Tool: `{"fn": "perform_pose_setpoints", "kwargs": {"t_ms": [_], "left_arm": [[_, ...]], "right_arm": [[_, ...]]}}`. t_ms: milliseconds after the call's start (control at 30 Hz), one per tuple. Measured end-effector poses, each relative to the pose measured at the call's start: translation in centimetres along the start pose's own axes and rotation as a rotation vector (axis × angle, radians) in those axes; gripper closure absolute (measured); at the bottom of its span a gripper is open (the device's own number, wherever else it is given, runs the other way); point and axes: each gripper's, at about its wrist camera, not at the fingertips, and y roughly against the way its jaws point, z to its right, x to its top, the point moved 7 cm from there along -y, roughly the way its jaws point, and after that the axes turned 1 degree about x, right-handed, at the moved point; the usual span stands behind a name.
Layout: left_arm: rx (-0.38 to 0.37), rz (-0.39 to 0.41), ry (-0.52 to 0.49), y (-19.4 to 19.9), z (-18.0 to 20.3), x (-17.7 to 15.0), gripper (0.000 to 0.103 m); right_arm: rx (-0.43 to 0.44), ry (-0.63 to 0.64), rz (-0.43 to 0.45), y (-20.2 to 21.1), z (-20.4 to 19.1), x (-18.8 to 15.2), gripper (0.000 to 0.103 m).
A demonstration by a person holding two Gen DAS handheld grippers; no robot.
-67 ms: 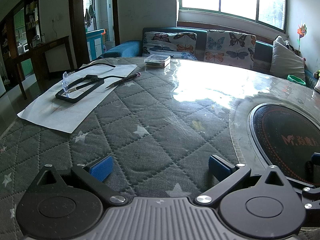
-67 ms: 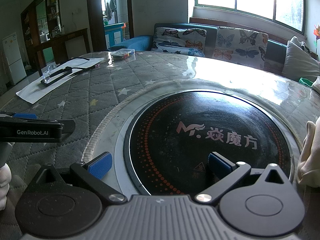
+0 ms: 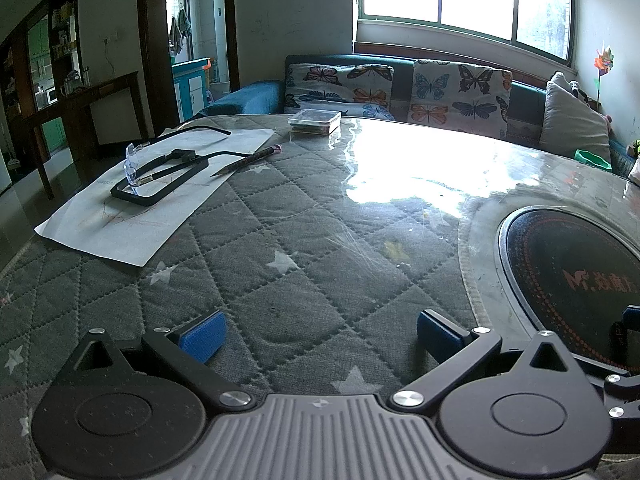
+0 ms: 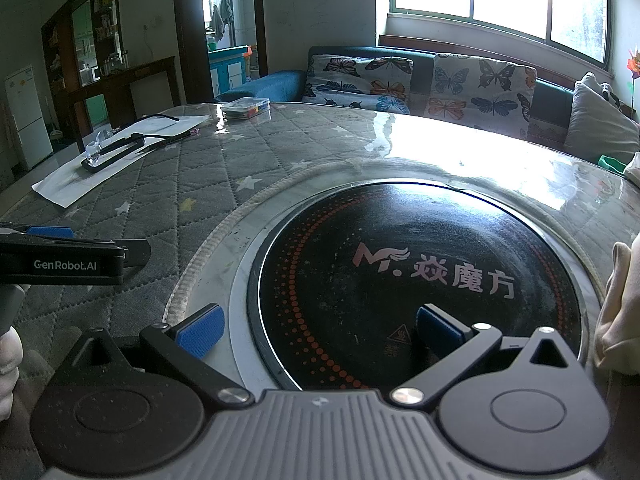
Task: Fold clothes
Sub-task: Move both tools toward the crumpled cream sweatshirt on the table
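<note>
A cream garment [image 4: 618, 304] shows only at the far right edge of the right wrist view, on the round table beside the black cooktop [image 4: 420, 280]. My right gripper [image 4: 320, 330] is open and empty, low over the cooktop's near left rim. My left gripper [image 3: 320, 332] is open and empty, low over the grey quilted table cover [image 3: 300, 240]. It also shows from the side at the left edge of the right wrist view [image 4: 72, 256]. No clothing shows in the left wrist view.
A white paper sheet [image 3: 132, 208] at the far left carries a black frame [image 3: 160, 180], clear glasses [image 3: 134, 164] and a pencil [image 3: 248, 162]. A clear plastic box [image 3: 316, 120] sits at the far edge. A butterfly-cushioned sofa [image 3: 400, 88] stands behind the table.
</note>
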Motion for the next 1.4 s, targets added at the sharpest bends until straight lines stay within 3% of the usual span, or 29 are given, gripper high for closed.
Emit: {"fn": "perform_pose_setpoints", "kwargs": {"t_ms": [767, 1400], "left_arm": [[0.021, 0.002, -0.030, 0.8, 0.4, 0.2, 0.000], [-0.098, 0.004, -0.085, 6.6, 5.1, -1.1, 0.000]], "right_arm": [[0.012, -0.039, 0.026, 1.5, 0.3, 0.0, 0.000], [-0.022, -0.105, 0.093, 9.4, 2.6, -2.1, 0.000]]}}
